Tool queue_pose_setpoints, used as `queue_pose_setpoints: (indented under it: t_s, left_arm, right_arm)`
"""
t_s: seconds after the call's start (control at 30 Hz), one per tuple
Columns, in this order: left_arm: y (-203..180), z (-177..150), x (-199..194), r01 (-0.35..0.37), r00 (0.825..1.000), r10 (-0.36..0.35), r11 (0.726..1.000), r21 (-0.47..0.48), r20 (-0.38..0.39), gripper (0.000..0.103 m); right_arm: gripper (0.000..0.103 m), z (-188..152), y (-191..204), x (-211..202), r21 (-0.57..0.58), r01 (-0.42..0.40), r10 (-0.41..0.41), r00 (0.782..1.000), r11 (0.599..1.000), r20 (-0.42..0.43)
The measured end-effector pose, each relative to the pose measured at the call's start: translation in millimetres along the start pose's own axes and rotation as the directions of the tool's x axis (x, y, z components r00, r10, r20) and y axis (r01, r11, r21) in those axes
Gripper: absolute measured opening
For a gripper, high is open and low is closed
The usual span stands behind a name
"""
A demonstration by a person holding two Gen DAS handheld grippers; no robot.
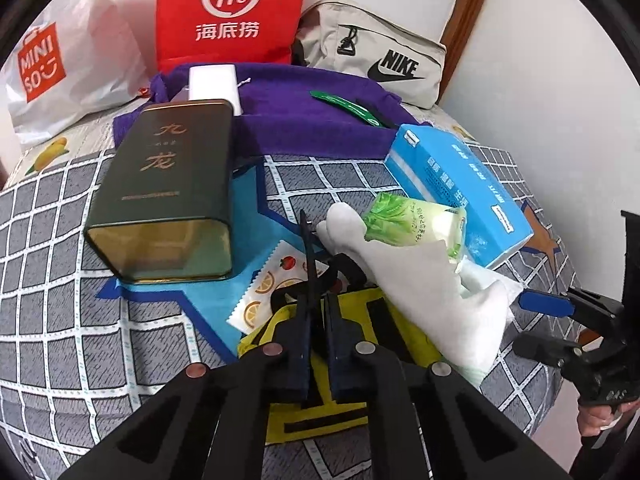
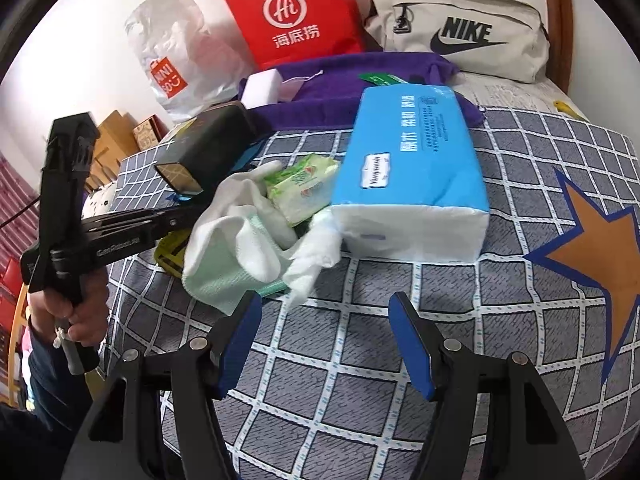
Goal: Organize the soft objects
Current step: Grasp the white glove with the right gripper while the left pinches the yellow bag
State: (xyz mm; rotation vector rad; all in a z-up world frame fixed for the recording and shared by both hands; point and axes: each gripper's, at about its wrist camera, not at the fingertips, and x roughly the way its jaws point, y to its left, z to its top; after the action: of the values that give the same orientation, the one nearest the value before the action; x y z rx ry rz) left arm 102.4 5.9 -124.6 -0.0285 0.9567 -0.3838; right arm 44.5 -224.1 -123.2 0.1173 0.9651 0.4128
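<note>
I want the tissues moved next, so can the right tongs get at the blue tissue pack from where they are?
Probably yes. The right tongs stand open over bare bedspread, and the blue tissue pack lies just ahead of them, its near end uncovered. Only a crumpled white tissue sits beside that end.

Three bags stand behind: white [image 1: 60, 68], red [image 1: 228, 12], beige [image 1: 372, 52]. One tin [image 1: 164, 192], one tissue pack [image 2: 412, 168], one purple towel [image 1: 304, 116]. One wipes packet [image 1: 416, 224].
</note>
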Motion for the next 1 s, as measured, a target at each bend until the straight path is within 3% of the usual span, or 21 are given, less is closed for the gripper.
queue_pose_setpoints:
  t_s: [0.27, 0.63, 1.0]
  left_arm:
    - [-2, 7, 5, -0.058, 0.998, 0.059, 0.998, -0.01, 0.016, 0.007]
    - [7, 5, -31, 0.008, 0.996, -0.004, 0.999, -0.035, 0.089, 0.004]
    - [16, -7, -61, -0.013, 0.992, 0.019, 0.999, -0.05, 0.126, 0.004]
  right_arm:
    - [0.065, -2, 10, 6, -0.033, 0.008, -0.009, 1.0, 0.999, -0.029]
    - [0.065, 0, 13, 0, -0.035, 0.014, -0.014, 1.0, 0.999, -0.007]
    - [0.065, 8, 16, -3, -0.015, 0.0, 0.001, 1.0, 1.0, 0.026]
